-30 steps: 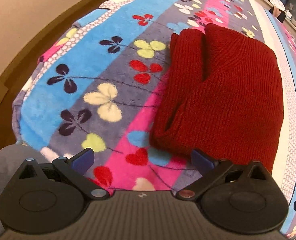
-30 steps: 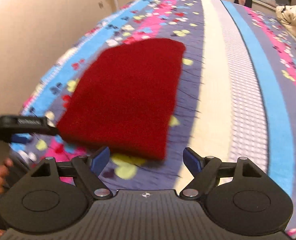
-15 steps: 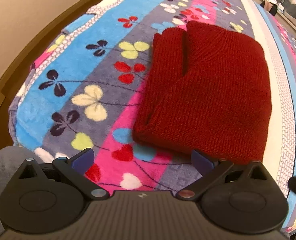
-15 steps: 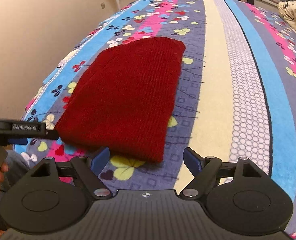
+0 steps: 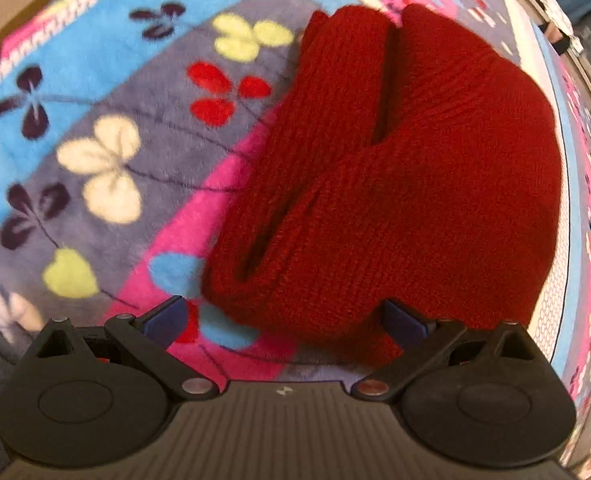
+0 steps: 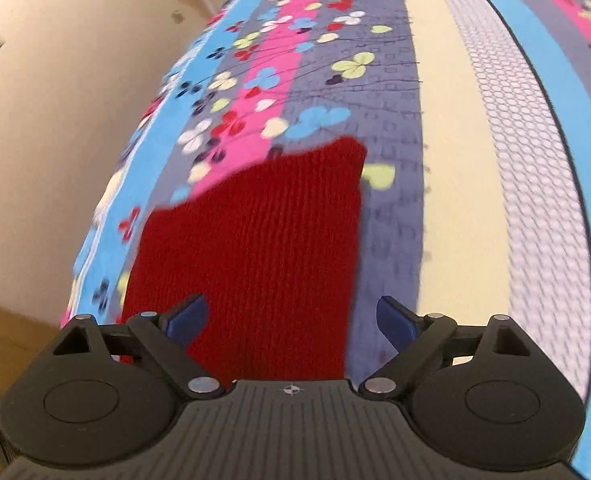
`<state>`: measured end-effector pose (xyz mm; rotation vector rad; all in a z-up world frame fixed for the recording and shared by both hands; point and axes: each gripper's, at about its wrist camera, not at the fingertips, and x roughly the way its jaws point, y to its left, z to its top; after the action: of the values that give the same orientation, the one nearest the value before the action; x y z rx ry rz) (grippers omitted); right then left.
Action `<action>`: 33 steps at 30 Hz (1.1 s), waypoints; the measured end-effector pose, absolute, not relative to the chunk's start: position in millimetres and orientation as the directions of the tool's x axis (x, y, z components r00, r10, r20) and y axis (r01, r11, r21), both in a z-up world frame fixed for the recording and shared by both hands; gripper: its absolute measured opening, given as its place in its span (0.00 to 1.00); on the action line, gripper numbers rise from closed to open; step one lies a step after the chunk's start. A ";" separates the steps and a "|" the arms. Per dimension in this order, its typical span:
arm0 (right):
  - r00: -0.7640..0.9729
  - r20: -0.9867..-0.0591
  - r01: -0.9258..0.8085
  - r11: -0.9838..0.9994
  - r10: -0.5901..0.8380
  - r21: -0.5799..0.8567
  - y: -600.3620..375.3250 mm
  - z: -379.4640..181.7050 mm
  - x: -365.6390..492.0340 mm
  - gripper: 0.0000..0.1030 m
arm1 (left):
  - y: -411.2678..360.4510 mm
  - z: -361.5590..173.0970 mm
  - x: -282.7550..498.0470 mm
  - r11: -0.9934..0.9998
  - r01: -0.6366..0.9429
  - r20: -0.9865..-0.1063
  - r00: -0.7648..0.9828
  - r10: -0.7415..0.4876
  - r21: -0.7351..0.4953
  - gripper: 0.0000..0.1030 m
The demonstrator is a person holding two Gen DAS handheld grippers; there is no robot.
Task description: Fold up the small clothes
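Left wrist view: the red knit garment [image 5: 395, 184] lies folded on the patterned blanket [image 5: 107, 92], long axis running away. Both the left gripper [image 5: 283, 318] and right gripper [image 6: 291, 318] gape wide, empty, straddling its near edge.

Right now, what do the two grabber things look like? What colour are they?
Both look the same. The left gripper and right gripper each have a dark grey ribbed body, two round black discs, black linkage arms with silver pins, and blue fingertips. A tiny white mark sits mid-body. No cables or sleeves show.
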<state>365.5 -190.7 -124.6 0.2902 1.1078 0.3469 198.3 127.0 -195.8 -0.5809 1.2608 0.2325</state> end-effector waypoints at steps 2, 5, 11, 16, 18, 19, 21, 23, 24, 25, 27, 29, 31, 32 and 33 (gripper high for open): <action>0.386 -0.831 -0.108 0.915 0.400 0.390 -184.4 -136.6 397.8 0.90 | 133.1 -205.8 198.3 0.802 -0.499 -0.932 0.307 -0.191 -0.328 1.00; 0.379 -0.824 -0.134 0.905 0.422 0.403 -176.6 -157.1 436.2 0.90 | 142.4 -220.1 196.0 0.752 -0.526 -0.910 0.327 -0.254 -0.398 1.00; 0.288 -0.838 -0.149 0.886 0.464 0.440 -162.6 -206.2 486.4 0.98 | 144.7 -226.4 195.9 0.721 -0.555 -0.904 0.343 -0.256 -0.415 1.00; 0.254 -0.822 -0.124 0.860 0.510 0.495 -151.2 -235.0 500.9 0.88 | 146.1 -229.6 200.1 0.710 -0.551 -0.895 0.343 -0.286 -0.439 1.00; 0.268 -0.813 -0.196 0.855 0.517 0.479 -146.5 -228.6 495.4 0.38 | 153.2 -226.0 194.0 0.675 -0.583 -0.887 0.377 -0.268 -0.452 0.89; 0.273 -0.815 -0.211 0.858 0.511 0.468 -146.6 -224.3 491.2 0.35 | 154.5 -220.7 192.2 0.679 -0.592 -0.892 0.388 -0.233 -0.435 0.82; 0.287 -0.799 -0.206 0.849 0.528 0.487 -157.1 -215.9 483.3 0.26 | 149.9 -204.1 199.5 0.744 -0.545 -0.895 0.416 -0.160 -0.386 0.63; 0.321 -0.787 -0.158 0.849 0.527 0.504 -178.9 -209.4 472.0 0.25 | 146.1 -195.3 216.4 0.800 -0.501 -0.906 0.406 -0.119 -0.330 0.60; 0.340 -0.780 -0.115 0.847 0.525 0.520 -193.2 -208.9 463.5 0.24 | 147.0 -191.1 230.5 0.827 -0.474 -0.910 0.402 -0.101 -0.301 0.59; 0.365 -0.775 -0.071 0.845 0.516 0.529 -210.4 -209.2 451.0 0.24 | 147.4 -186.5 247.6 0.858 -0.429 -0.910 0.404 -0.096 -0.281 0.59; 0.425 -0.757 0.014 0.832 0.497 0.554 -248.7 -211.3 419.0 0.23 | 152.5 -179.2 290.5 0.912 -0.326 -0.908 0.405 -0.101 -0.248 0.57; 0.484 -0.724 0.132 0.777 0.492 0.616 -291.7 -220.1 375.6 0.21 | 140.9 -170.6 352.3 0.967 -0.152 -0.915 0.380 -0.135 -0.206 0.57; 0.553 -0.679 0.259 0.674 0.483 0.691 -328.0 -232.7 319.6 0.18 | 112.1 -161.9 411.9 0.987 0.024 -0.922 0.354 -0.159 -0.161 0.57; 0.596 -0.648 0.308 0.610 0.474 0.730 -339.9 -241.1 287.1 0.17 | 96.2 -161.1 435.6 0.987 0.098 -0.928 0.338 -0.156 -0.130 0.57; 0.631 -0.627 0.339 0.565 0.457 0.752 -346.5 -247.3 260.8 0.16 | 76.7 -159.0 457.9 0.982 0.161 -0.932 0.330 -0.150 -0.100 0.58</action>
<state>260.8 -346.5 -247.3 1.0065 0.9268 0.0822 457.9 76.7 -159.0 0.0111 1.2176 -0.2033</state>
